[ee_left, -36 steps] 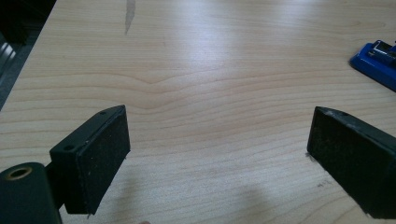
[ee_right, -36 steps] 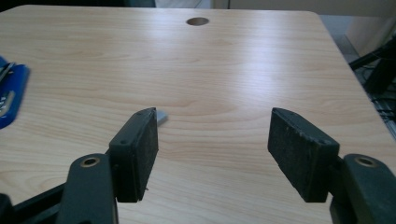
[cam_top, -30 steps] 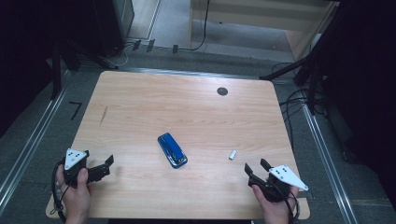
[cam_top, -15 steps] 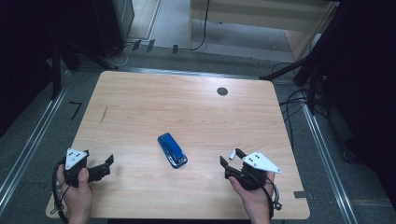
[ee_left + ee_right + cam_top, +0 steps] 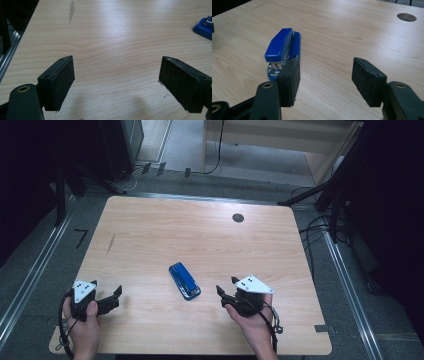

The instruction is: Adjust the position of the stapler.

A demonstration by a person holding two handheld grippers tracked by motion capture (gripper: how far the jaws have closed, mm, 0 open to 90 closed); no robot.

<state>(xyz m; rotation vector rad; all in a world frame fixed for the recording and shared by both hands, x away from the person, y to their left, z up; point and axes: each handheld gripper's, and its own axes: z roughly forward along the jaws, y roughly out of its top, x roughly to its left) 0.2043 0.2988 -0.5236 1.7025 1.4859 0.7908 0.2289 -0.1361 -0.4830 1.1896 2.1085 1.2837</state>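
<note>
Blue stapler (image 5: 184,281) lies mid-surface (image 5: 200,235), nothing around it. Right claw (image 5: 226,289) just beside it, jaws apart, path unblocked. Left claw (image 5: 116,296) at near-left edge, jaws apart, well away. Round hole (image 5: 238,218) far side.

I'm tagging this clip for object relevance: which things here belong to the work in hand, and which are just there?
In the job:
- blue stapler, near the table's middle
- right gripper, open, closest to the stapler

Just there:
- left gripper, open, idle at the near left edge
- round cable hole in the table
- cables on the floor
</note>
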